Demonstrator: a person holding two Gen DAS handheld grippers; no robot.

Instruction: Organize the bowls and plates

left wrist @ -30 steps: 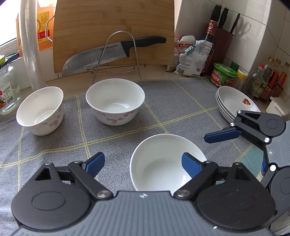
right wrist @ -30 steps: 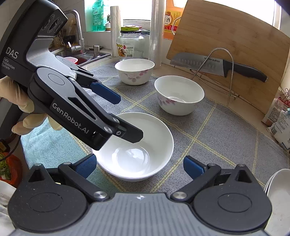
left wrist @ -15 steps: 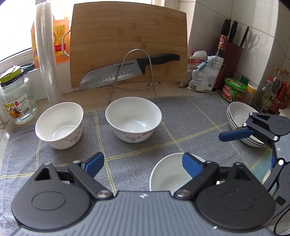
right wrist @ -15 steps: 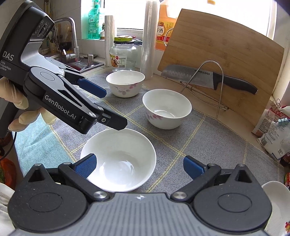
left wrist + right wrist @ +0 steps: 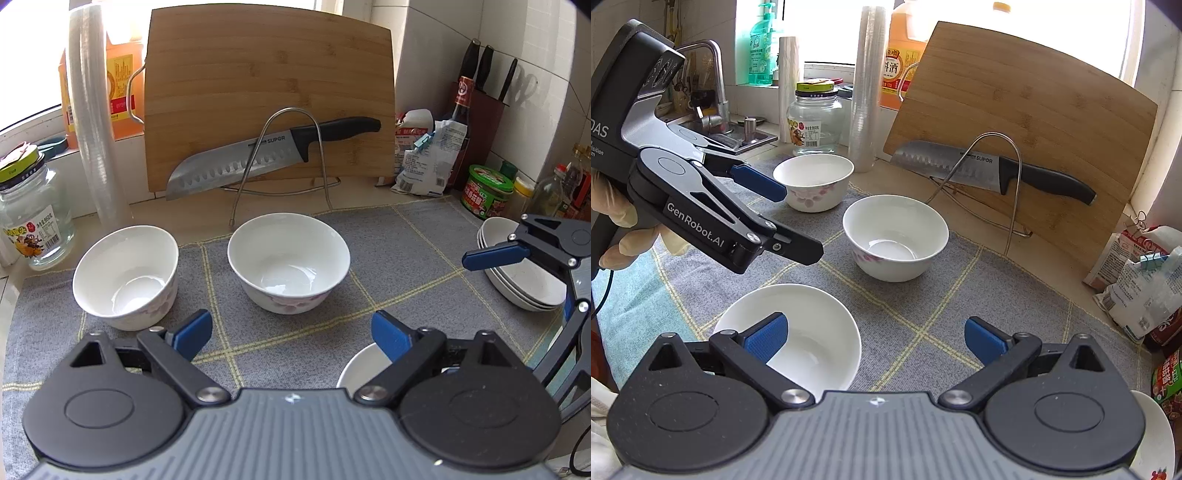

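Three white bowls stand on the grey checked mat [image 5: 406,258]. In the left wrist view a floral bowl [image 5: 125,277] is at the left and a second floral bowl [image 5: 288,266] in the middle. A plain bowl [image 5: 356,367] shows only its rim behind my left gripper [image 5: 291,328], which is open and empty above the mat. A stack of plates [image 5: 517,277] lies at the right, under one of the right gripper's fingers [image 5: 495,256]. My right gripper [image 5: 875,338] is open and empty, its left finger over the plain bowl [image 5: 820,321]. The left gripper [image 5: 790,221] hovers left of the middle bowl [image 5: 895,240].
A bamboo cutting board [image 5: 269,92] leans at the back, with a knife [image 5: 258,158] on a wire rack. A glass jar [image 5: 33,218] and a film roll [image 5: 92,122] stand back left; bags, jars and a knife block [image 5: 487,122] back right. A sink [image 5: 713,129] is at the left.
Both grippers have drawn back and lifted, still open. The plain bowl has slid toward the bottom of both views and stays on the mat; more of the back wall shows.
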